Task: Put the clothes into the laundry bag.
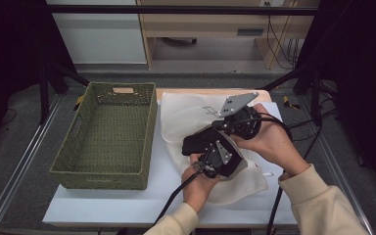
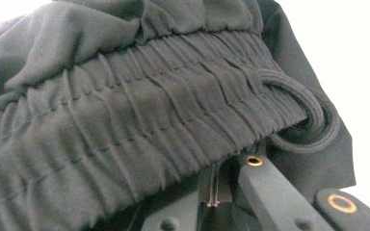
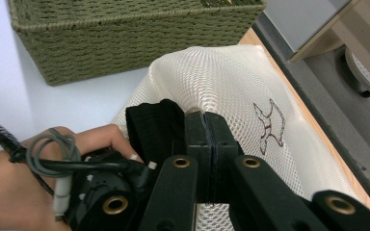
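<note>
At centre frame, over the white bench (image 1: 103,205), the left hand-held gripper (image 1: 201,143) is clenched on a black garment (image 1: 198,141). The right hand-held gripper (image 3: 207,144) looks clamped on the white mesh bag (image 1: 186,115). The garment seems only partly bagged. The green basket (image 1: 105,134) at left holds nothing.

High view above the table (image 1: 103,205), forward-down; both gripper views close in, sharing black garment (image 2: 125,120).

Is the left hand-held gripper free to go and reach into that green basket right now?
Probably not yet: the left hand-held gripper is shut on the black garment over the white mesh bag. The way to the green basket looks open.
</note>
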Demonstrator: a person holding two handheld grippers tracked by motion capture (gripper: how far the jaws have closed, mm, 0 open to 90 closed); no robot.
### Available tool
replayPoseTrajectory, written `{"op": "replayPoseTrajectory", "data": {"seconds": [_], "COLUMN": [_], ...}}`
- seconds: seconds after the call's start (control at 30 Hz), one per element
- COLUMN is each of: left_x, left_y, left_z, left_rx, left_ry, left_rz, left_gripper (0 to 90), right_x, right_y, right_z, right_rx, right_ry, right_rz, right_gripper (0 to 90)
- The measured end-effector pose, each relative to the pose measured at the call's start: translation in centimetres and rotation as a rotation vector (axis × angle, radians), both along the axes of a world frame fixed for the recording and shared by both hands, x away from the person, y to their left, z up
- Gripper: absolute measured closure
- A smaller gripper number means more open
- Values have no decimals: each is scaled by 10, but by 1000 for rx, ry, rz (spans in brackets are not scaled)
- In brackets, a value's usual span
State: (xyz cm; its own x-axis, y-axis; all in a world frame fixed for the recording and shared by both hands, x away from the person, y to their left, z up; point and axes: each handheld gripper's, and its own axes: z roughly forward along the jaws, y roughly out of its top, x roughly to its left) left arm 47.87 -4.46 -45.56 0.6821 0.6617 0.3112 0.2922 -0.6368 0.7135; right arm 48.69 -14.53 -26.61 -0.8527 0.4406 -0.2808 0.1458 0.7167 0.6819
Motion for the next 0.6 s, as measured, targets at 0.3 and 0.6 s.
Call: {"op": "replayPoseTrajectory", "data": {"seconds": [0.3, 0.6], "left_x": [-7, -21], "left_y": [4, 13], "left_z": [-2, 2], "left_rx": [2, -35], "left_ry": [-9, -13], "left_rz": [-11, -41], "left_gripper": [898, 884], "right_x": [3, 8], "right_y": [-9, -13], "right_z": [2, -4], "right_rx": [11, 12], "right_ry": [2, 12], "right_rz": [-30, -41], "right_gripper": [900, 900]}}
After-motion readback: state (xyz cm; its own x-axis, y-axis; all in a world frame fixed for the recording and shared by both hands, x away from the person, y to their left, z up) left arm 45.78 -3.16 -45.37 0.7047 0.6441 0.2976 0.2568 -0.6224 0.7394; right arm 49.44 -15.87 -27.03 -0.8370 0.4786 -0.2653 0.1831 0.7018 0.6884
